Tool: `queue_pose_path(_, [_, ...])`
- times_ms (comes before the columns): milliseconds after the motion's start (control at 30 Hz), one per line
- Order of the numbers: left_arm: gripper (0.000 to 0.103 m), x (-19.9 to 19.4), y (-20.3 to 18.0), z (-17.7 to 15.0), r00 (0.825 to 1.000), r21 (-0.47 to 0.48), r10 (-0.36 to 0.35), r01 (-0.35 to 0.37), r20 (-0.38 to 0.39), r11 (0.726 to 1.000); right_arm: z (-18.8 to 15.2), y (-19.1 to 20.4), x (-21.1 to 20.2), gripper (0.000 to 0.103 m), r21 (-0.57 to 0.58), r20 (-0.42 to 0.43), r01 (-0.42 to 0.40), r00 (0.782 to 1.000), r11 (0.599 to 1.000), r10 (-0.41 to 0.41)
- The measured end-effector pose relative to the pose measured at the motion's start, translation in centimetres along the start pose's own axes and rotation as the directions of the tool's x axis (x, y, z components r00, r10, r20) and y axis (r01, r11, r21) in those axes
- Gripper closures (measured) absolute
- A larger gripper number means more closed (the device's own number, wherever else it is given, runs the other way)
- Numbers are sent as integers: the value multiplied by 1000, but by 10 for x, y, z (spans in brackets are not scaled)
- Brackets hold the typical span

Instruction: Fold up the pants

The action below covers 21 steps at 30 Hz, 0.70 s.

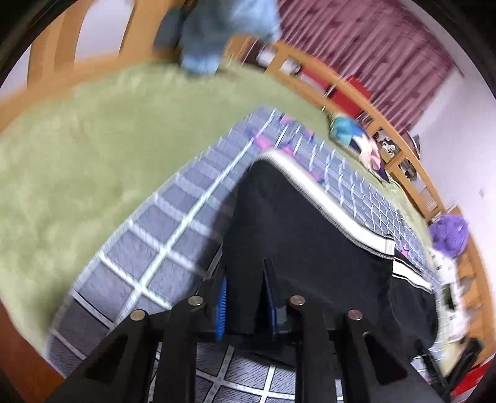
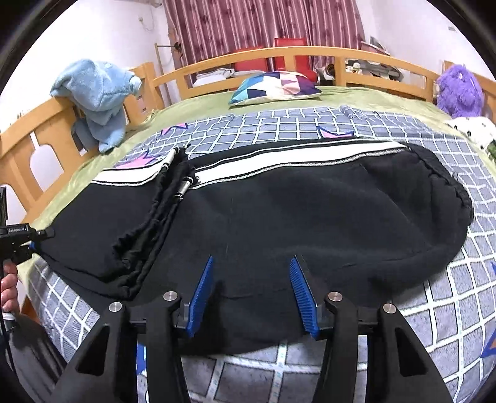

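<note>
The pants (image 2: 279,214), black with a white side stripe, were laid across a grey checked quilt (image 2: 449,310) on a bed covered by a green sheet (image 1: 77,148). In the right wrist view they were seen doubled over, with the stripe running along the far edge, a rounded fold at the right, and a bunched black drawstring (image 2: 148,223) with metal tips lying across the left half.

The left gripper (image 1: 245,272) was clenched on the near edge of the pants: black cloth was pinched between its blue pads and was drawn up from the quilt between the fingers. The left wrist view was blurred and tilted. In the right wrist view the same gripper (image 2: 40,232) was seen at the far left edge, touching the left end of the pants, with a hand (image 2: 9,291) below it on the handle.

The right gripper (image 2: 251,263) was held over the near edge of the pants with its jaws apart; the blue pads (image 2: 203,291) stood clear of each other with cloth under and between them. Whether the cloth was pressed by them could not be told, and nothing was seen to be gripped.

A patterned pillow (image 2: 276,86) was lying at the far side of the bed, a blue garment (image 2: 99,93) was draped over the wooden rail (image 2: 18,142) at the left, and a purple plush toy (image 2: 458,86) was set at the far right. Red striped curtains (image 2: 263,21) were hung behind the bed.
</note>
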<state>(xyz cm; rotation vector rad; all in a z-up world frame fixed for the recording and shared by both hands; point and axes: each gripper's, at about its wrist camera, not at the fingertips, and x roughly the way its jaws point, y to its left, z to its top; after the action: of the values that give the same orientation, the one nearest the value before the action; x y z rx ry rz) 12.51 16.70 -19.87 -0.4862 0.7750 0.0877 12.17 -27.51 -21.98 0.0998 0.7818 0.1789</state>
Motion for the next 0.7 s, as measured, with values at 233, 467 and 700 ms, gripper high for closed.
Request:
queue_pose_path(233, [87, -65, -133, -1, 985, 306, -81, 32, 149, 952, -5, -34, -26, 52, 59, 53, 2, 999, 998, -6])
queue_pose_path(467, [89, -51, -260, -56, 964, 511, -266, 234, -11, 827, -7, -87, -46, 52, 213, 70, -7, 998, 977, -8])
queue_pose_path(700, [96, 9, -288, -110, 917, 489, -301, 395, -261, 778, -11, -117, -56, 51, 316, 79, 0, 997, 949, -26])
